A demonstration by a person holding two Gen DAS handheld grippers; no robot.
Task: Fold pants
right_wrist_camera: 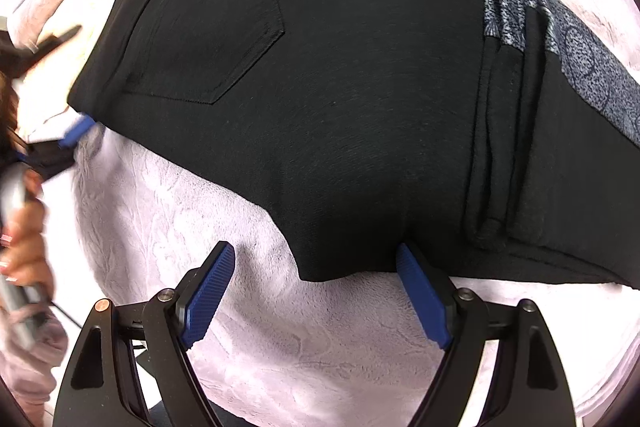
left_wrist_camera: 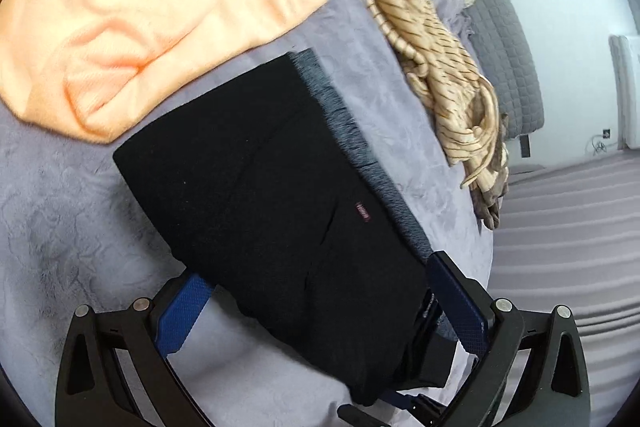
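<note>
Black pants [left_wrist_camera: 280, 195] hide left gripper [left_wrist_camera: 320, 287] fingertip; right gripper [right_wrist_camera: 316, 263] agape.

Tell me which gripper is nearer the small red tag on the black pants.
Left. The left gripper straddles the pants' waist end, near the red tag. The right gripper sits at the opposite lower edge, beyond the back pocket.
</note>
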